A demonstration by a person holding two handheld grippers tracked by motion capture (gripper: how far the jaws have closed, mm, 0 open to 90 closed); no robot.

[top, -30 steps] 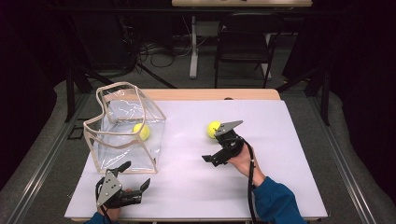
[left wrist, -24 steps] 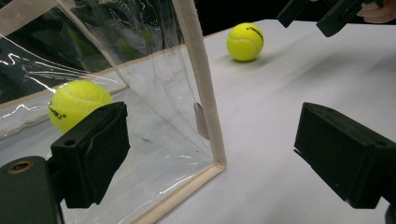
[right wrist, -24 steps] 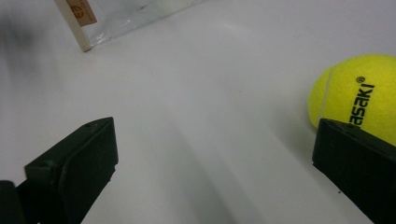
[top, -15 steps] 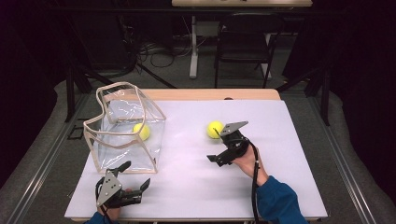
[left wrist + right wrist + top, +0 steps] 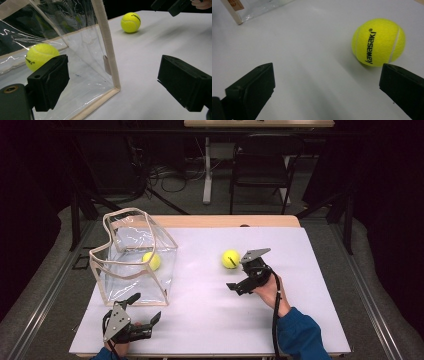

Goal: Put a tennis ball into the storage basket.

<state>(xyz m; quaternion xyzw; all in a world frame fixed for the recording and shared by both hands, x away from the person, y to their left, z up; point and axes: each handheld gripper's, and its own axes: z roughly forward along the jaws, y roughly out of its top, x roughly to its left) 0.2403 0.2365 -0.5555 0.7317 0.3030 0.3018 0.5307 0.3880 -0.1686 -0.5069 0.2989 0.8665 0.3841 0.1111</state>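
While the left gripper [image 5: 140,317] waits near the front edge of the table [image 5: 320,285], jaws spread wide and empty just in front of the clear bag [image 5: 132,257], the right gripper [image 5: 239,270] has drawn back a little from the loose tennis ball [image 5: 230,259] over the last second. A second ago its upper jaw sat almost over the ball; now the ball lies bare just beyond the jaw tips, slightly to one side. The right jaws stand wide open with nothing between them, so I read this as a re-aim rather than a grab: the ball is not yet taken, and the approach has to be lined up again before any closing.

That ball [image 5: 378,42] is bright yellow felt with a white seam and black "kawasaki" lettering up its side, resting on the white tabletop near the middle, well apart from the bag. A second tennis ball [image 5: 41,56] already sits inside the bag, on its floor behind the transparent wall. The bag stands upright and open-topped, its cream-coloured trim [image 5: 106,45] holding the shape.
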